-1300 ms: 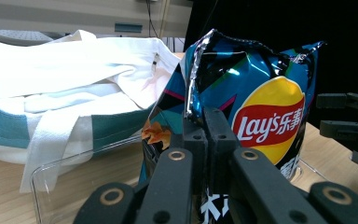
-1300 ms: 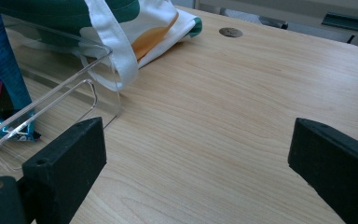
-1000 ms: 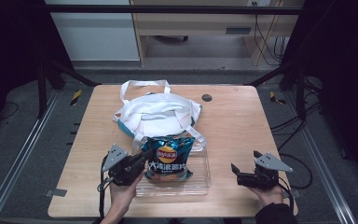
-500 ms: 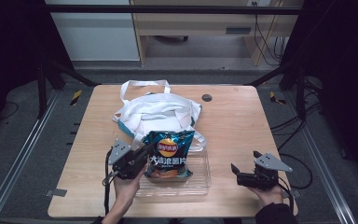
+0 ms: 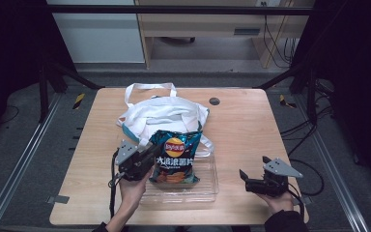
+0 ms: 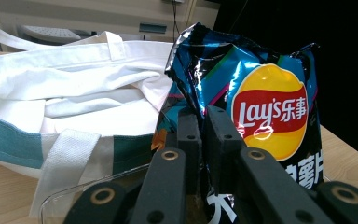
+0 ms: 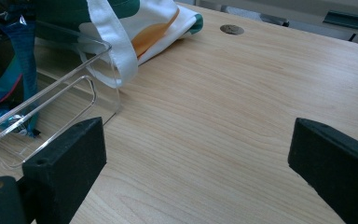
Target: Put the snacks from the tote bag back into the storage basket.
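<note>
A dark blue Lay's chip bag stands tilted in a clear plastic tray, with its top leaning toward a white tote bag. My left gripper is shut on the chip bag's crinkled left edge. Its jaws have just been opening a little, and the foil still sits between them. My right gripper rests near the table's front right, open wide, with bare wood between its jaws.
The tote's strap hangs over the tray's far corner. A small dark round disc sits in the tabletop behind the tote. Bare wood stretches between the tray and the right gripper. Dark floor and cables surround the table.
The left gripper has shifted slightly away from me with the chip bag, which now stands a bit more upright against the tote. The right gripper has kept still.
</note>
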Available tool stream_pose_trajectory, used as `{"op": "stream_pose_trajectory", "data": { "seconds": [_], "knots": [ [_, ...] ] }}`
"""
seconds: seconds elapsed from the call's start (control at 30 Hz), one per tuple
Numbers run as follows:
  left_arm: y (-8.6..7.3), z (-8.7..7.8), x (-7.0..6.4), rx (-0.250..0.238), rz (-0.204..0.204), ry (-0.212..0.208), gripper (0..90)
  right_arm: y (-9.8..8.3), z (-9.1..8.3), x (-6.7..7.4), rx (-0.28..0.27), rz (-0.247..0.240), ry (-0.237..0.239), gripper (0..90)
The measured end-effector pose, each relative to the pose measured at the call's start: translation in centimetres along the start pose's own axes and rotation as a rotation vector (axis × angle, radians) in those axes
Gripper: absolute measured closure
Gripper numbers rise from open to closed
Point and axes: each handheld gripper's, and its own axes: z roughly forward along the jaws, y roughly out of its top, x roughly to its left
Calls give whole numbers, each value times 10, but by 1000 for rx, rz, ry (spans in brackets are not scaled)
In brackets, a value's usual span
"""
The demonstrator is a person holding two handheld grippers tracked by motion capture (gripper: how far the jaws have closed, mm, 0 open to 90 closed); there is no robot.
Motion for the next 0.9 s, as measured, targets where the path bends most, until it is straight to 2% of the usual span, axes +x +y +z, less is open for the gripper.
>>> {"op": "stream_pose_trajectory", "data": {
  "seconds": [0.23,0.3,0.4,0.53,0.67,0.73,0.77,0.8,0.9],
  "knots": [
    [0,1,1,8,11,-3,775,0,0,0,0,1,2,45],
    [1,2,2,28,12,-7,685,0,0,0,1,1,1,45],
    [1,2,2,35,22,-8,615,0,0,0,-2,-1,2,45],
    [2,1,2,49,31,-12,472,0,0,0,-3,-4,1,45],
    [3,0,0,64,66,6,364,0,-1,0,-3,-5,2,45],
    [3,-2,-1,67,92,8,335,0,-1,0,-4,-4,1,45],
    [3,-2,-1,67,92,8,324,0,-1,-1,-5,-6,1,45],
    [3,-4,-2,70,118,8,312,0,-1,-1,-4,-6,1,45],
    [4,-8,-1,71,130,4,289,0,-1,-1,-5,-6,1,45]
  ]
}}
